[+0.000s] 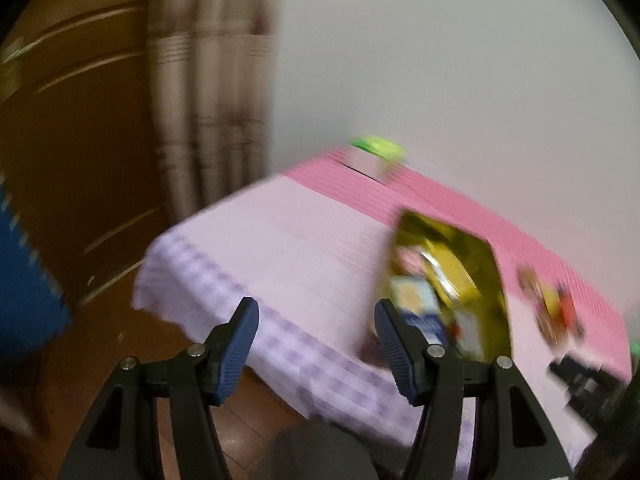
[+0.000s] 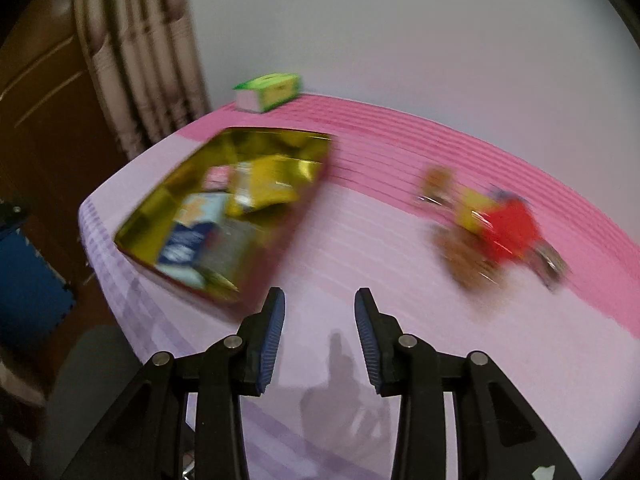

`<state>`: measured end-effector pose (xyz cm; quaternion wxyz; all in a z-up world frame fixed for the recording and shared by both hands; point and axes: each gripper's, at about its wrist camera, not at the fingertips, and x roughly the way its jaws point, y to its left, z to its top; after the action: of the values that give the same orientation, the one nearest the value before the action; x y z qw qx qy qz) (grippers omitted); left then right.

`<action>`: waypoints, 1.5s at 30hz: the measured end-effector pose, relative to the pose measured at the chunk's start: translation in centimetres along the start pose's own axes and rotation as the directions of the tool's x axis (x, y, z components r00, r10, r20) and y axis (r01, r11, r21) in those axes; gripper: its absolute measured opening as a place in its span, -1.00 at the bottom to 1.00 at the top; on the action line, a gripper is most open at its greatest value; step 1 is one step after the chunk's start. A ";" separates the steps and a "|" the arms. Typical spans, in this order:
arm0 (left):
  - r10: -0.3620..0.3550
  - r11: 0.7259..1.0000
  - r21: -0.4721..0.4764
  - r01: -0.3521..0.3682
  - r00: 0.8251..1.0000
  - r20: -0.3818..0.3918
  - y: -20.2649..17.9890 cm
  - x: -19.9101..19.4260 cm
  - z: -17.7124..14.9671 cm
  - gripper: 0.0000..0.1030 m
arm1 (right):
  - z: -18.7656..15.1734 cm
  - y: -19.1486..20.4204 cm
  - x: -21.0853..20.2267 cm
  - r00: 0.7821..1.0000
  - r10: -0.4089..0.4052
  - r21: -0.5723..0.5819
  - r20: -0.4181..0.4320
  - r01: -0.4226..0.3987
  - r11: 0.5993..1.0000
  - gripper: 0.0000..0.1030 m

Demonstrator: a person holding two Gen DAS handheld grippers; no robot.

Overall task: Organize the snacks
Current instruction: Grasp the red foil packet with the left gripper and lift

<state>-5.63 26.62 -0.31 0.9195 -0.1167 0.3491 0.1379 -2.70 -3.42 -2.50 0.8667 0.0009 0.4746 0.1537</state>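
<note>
Starting from the loose snack packets (image 2: 494,226), we find them in a small heap on the pink band of the tablecloth (image 2: 380,248), well apart from the gold tin (image 2: 224,208) that lies to their left. Motion blur hides their print, but red, yellow and brown wrappers can be told apart. We judge them light, soft and crinkly, likely slippery film with crushable contents, so we would pinch one packet at a flat sealed edge or a corner, not across its middle.

The tin already holds several packets, among them a pale blue one and a yellow one, with room left. It looks rigid, with shiny walls that could slide on the cloth if pushed.

Our right gripper (image 2: 319,300) hovers over the lilac part of the cloth between tin and heap, its jaws part-way apart and holding nothing. Our left gripper (image 1: 316,312) hangs near the table's front corner, jaws spread wide and empty, with the tin just beyond its right finger.

A green box (image 2: 270,92) sits at the far edge by the wall, near a curtain (image 2: 136,64).
</note>
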 end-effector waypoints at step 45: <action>-0.192 0.399 0.844 0.360 0.932 -0.307 -42.2 13.3 -3.1 0.48 | -10.9 -23.9 -13.1 0.971 -0.129 0.542 0.201 0.000 0.840 0.24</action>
<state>16.19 -11.53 -6.59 0.8211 0.3147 0.4173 -0.2294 -11.91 -31.26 -1.26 0.8850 0.2455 0.3952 -0.0162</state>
